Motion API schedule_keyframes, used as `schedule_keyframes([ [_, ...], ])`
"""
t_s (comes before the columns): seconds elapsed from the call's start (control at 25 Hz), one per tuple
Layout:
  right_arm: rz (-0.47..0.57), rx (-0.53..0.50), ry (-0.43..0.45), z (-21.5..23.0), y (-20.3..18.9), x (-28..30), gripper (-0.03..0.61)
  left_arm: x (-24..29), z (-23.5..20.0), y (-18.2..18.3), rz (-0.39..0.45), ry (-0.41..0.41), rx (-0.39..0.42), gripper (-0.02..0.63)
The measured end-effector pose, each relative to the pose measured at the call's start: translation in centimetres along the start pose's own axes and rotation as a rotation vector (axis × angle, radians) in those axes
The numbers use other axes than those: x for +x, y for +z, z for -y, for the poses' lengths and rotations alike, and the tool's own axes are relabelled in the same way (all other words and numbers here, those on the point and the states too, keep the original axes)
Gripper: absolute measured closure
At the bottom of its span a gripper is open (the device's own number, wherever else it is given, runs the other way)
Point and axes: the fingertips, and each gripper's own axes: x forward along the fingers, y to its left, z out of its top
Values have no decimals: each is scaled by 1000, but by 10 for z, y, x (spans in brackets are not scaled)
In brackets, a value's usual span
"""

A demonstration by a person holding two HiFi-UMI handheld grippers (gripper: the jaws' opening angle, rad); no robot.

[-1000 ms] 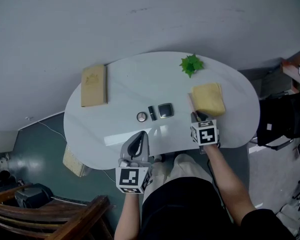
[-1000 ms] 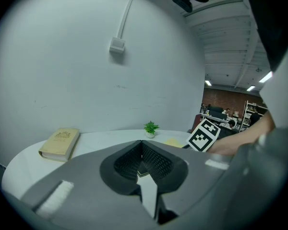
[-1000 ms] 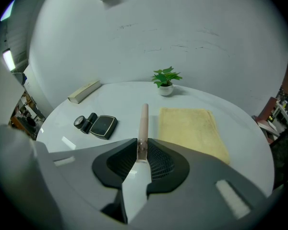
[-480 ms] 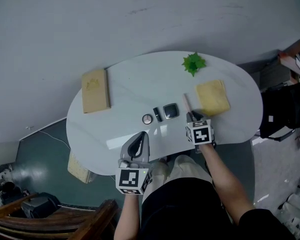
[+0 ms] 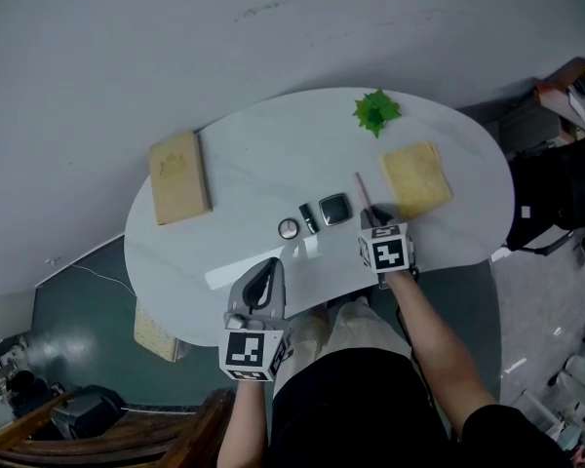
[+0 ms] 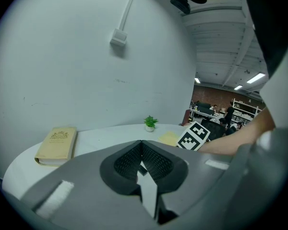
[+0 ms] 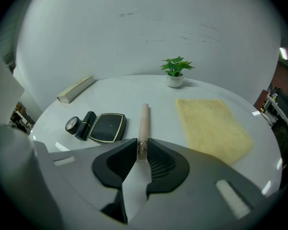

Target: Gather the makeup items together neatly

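On the white oval table (image 5: 253, 164) three makeup items lie in a row: a small round pot (image 5: 289, 228) (image 7: 72, 124), a black lipstick (image 5: 308, 218) (image 7: 86, 125) and a square black compact (image 5: 335, 209) (image 7: 107, 127). My right gripper (image 5: 370, 218) (image 7: 142, 150) is shut on the near end of a slim pink tube (image 5: 363, 192) (image 7: 143, 123), which points away just right of the compact. My left gripper (image 5: 264, 283) (image 6: 141, 160) is shut and holds nothing, near the table's front edge, short of the row.
A tan book (image 5: 178, 175) (image 6: 57, 145) lies at the table's left. A yellow cloth (image 5: 416, 177) (image 7: 210, 126) lies right of the tube. A small potted plant (image 5: 375, 111) (image 7: 174, 72) stands at the far edge. A wooden chair (image 5: 175, 437) is at lower left.
My right gripper has carried the pink tube left, off the yellow cloth's edge and closer to the compact. The left gripper has stayed in place.
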Motion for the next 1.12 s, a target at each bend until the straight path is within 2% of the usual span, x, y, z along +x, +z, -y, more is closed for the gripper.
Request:
schedule_keyframes([
  [0.6,16,-55,-31,-5,1,8,503,2,-5,-6,-20,-32,13,614],
  [1.12,2,-77,-9,-8,-2,10,502,1,-4,-6,-18,-20,9,614],
])
